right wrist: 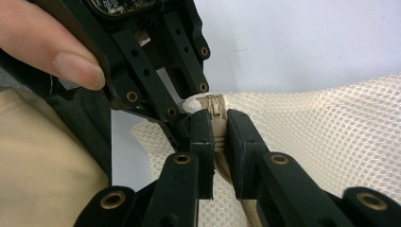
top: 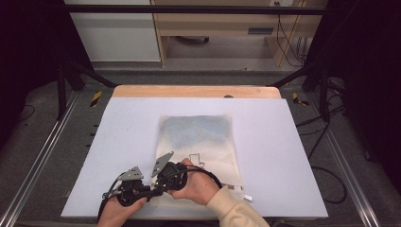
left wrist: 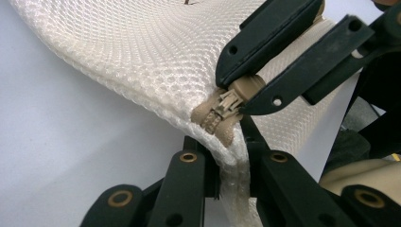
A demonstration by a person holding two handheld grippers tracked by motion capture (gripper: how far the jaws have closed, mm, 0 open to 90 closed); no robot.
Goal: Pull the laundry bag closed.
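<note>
In the high view we see a white mesh bag (top: 198,142) lying flat at the centre of the pale table (top: 118,142), its near left corner lifted where both grippers meet at the lower middle of the frame. Our left gripper (top: 152,189) comes in from the lower left, held by the left hand (top: 120,213); our right gripper (top: 161,182) sits just right of it, wrapped by the right hand (top: 198,187) in a cream sleeve (top: 234,210). In the left gripper view the left gripper (left wrist: 231,165) rises from the bottom centre, its jaws pressed together on the bag's (left wrist: 156,52) edge just below the corner — the mesh seam runs down between them. Above it, at centre right, the right gripper (left wrist: 246,92) reaches in from the upper right and pinches the tan zipper pull (left wrist: 227,101) at the end of the zipper (left wrist: 215,118). In the right gripper view the right gripper (right wrist: 217,137) fills the bottom centre with its jaws closed on the zipper pull (right wrist: 215,111), tan tape showing between them; the left gripper (right wrist: 182,113) stands just left of it at upper centre, nipping the bag (right wrist: 321,137) — which spreads away to the right — and a thumb (right wrist: 56,45) of the left hand shows at the upper left.
</note>
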